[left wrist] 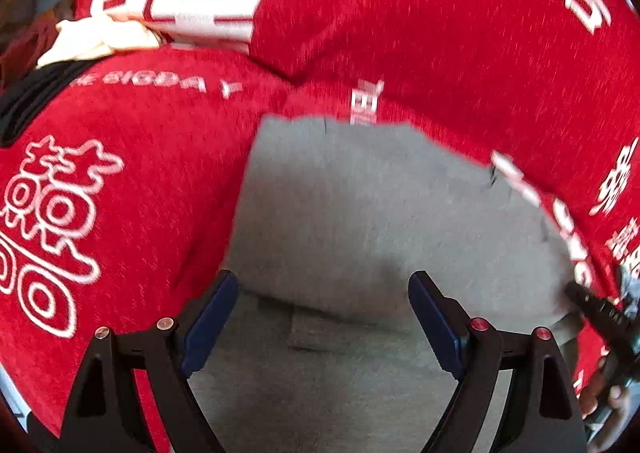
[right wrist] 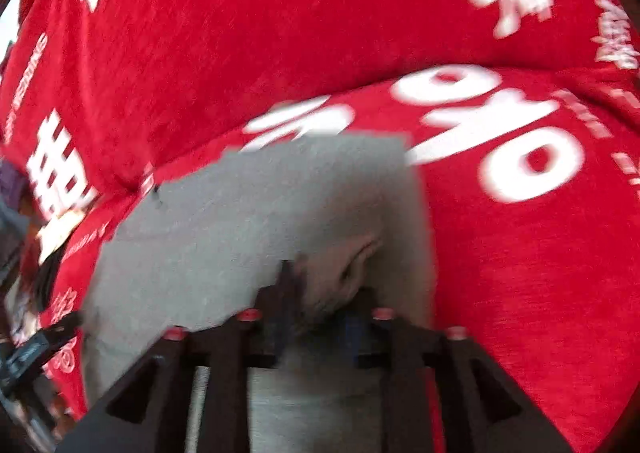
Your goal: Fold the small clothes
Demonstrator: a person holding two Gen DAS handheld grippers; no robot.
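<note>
Cloth first: the grey garment (left wrist: 384,213) lies flat on the red printed blanket (left wrist: 400,33), directly under and ahead of my left tool (left wrist: 324,317), whose jaws stand wide with nothing between them; my right tool (right wrist: 320,317) sits half closed around a puckered fold of it, though blur hides whether the pads press; I'd firm that grip, then lift low and lay the edge square.
</note>
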